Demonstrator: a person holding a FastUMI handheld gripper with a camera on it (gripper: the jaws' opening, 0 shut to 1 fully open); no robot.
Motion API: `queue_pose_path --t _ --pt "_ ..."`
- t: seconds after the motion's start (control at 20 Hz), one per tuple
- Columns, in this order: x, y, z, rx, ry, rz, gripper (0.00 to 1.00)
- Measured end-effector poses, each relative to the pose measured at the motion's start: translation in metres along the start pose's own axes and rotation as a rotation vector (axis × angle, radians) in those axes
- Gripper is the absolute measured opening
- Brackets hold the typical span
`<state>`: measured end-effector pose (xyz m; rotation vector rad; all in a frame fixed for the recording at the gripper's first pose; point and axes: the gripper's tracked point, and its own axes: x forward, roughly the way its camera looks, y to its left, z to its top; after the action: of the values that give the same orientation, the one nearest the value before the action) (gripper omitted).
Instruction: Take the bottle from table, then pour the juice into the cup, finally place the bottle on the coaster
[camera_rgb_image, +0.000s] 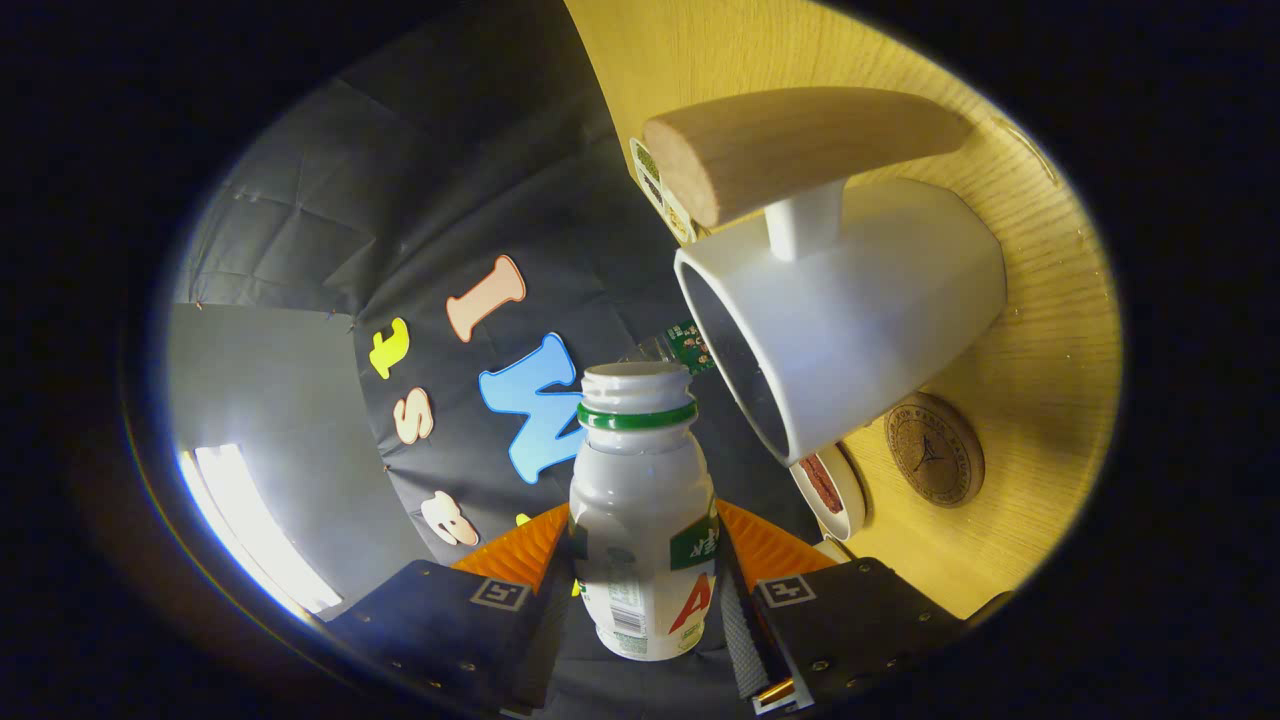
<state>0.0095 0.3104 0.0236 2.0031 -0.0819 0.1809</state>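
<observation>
My gripper is shut on a small white bottle with a green neck ring and no cap; both fingers press on its sides. The view is rolled over, so the bottle lies tipped toward a white cup with a wooden handle. The bottle's open mouth sits just short of the cup's rim, slightly apart from it. A round brown coaster lies on the wooden table beyond the cup. I see no juice streaming from the mouth.
A small white dish with something reddish in it sits on the table between the cup and my right finger. The booth's dark cloth wall fills the space behind the bottle.
</observation>
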Motion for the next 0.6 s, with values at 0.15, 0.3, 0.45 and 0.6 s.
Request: queue_pose_path --t 0.15,0.3,0.45,0.6 --pt "-0.001 -0.004 0.0 -0.028 0.001 -0.013 0.68" --pt "-0.003 -0.01 0.001 -0.077 -0.001 -0.034 0.68" --pt "-0.003 -0.017 0.002 -0.114 -0.004 -0.059 0.68" --pt "-0.001 -0.024 -0.003 -0.24 0.009 -0.106 0.68"
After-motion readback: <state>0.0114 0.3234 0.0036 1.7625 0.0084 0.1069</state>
